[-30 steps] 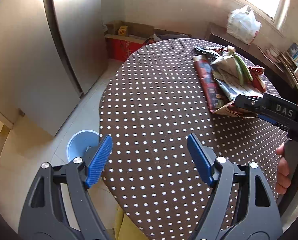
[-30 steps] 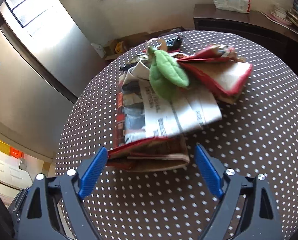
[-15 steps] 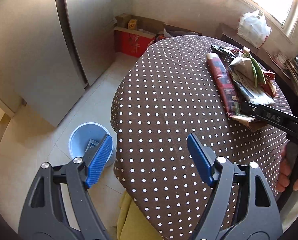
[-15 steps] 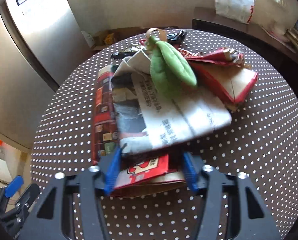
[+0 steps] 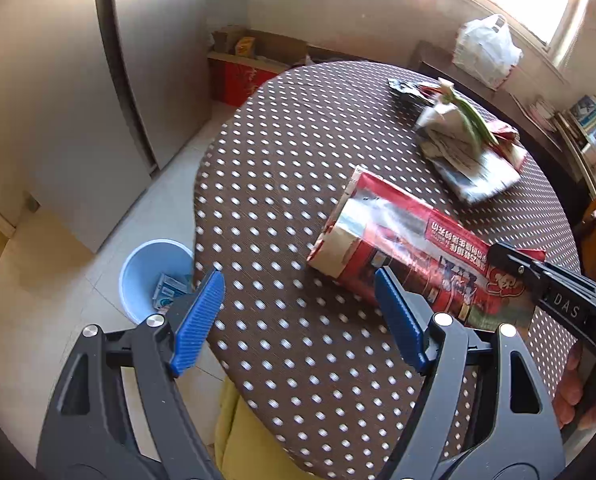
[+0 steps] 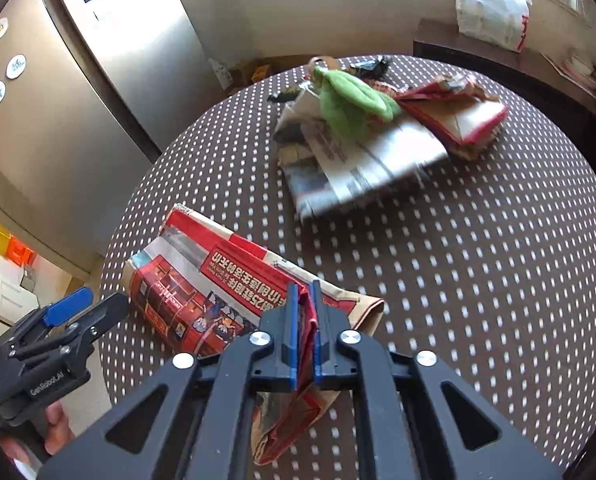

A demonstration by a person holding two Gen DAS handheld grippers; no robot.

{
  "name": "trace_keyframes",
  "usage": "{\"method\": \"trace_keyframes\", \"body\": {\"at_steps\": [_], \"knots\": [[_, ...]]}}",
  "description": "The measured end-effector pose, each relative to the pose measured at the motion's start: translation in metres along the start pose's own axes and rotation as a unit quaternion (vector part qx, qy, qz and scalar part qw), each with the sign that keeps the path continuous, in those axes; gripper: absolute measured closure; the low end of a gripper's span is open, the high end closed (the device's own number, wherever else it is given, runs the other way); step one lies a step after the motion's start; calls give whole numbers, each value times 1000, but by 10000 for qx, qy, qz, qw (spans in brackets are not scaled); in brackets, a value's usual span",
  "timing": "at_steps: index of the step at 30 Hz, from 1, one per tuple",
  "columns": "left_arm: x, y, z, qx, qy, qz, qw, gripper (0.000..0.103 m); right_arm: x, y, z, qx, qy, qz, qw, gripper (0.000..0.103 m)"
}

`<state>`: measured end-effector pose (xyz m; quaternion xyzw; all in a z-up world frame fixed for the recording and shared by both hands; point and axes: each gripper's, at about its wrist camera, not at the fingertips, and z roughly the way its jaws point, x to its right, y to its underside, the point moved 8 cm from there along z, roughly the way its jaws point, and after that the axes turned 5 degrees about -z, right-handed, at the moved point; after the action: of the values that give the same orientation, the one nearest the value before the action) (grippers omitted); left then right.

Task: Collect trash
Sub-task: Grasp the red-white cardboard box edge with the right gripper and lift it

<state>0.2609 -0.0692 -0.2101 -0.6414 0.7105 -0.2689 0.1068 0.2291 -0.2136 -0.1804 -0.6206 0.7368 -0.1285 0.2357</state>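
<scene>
Right gripper (image 6: 302, 334) clenched on red paper bag (image 6: 202, 292) at lower centre of frame; left gripper (image 5: 299, 316) released, hovering over dotted table (image 5: 298, 152) edge.

A crumpled red printed paper bag (image 6: 202, 284) lies flat, apart from a blurred, seemingly newspaper-topped trash heap (image 6: 361, 148).

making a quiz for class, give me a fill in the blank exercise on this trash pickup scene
1. The right gripper is shut on the ____ paper bag.
2. The left gripper is ____ and holds nothing.
3. The bin on the floor is light ____.
4. A ____ plush lies on the newspaper.

Missing words: red; open; blue; green
</scene>
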Motion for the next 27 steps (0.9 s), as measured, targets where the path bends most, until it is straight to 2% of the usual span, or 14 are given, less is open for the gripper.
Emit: {"method": "trace_keyframes", "body": {"at_steps": [1, 2, 4, 7, 12, 15, 17, 19, 21, 24, 27], "knots": [[2, 3, -1, -9, 4, 18, 10000, 26, 3, 4, -2, -6, 31, 46, 10000, 83], [4, 6, -2, -11, -8, 28, 10000, 26, 5, 6, -5, -20, 55, 54, 10000, 56], [8, 12, -5, 1, 11, 54, 10000, 26, 9, 12, -16, 122, 51, 117, 9998, 22], [10, 18, -11, 37, 34, 100, 9999, 26, 6, 26, -29, 226, 87, 170, 9996, 20], [7, 26, -18, 91, -41, 171, 9998, 26, 11, 45, -39, 277, 605, 223, 9975, 20], [6, 30, -23, 129, -48, 248, 9996, 26, 22, 50, -49, 387, 935, 538, 9934, 20], [7, 34, -26, 123, 13, 303, 9995, 26, 31, 54, -55, 461, 939, 723, 9919, 14], [7, 38, -28, 123, 56, 346, 9993, 26, 39, 58, -63, 453, 1020, 995, 9888, 13], [10, 41, -31, 139, 126, 425, 9989, 26, 43, 65, -68, 467, 992, 1169, 9871, 13], [13, 42, -32, 156, 200, 559, 9981, 26, 37, 75, -58, 211, 690, 1258, 9894, 13], [14, 44, -33, 158, 193, 657, 9975, 26, 22, 84, -50, 164, 499, 1366, 9892, 13]]}}
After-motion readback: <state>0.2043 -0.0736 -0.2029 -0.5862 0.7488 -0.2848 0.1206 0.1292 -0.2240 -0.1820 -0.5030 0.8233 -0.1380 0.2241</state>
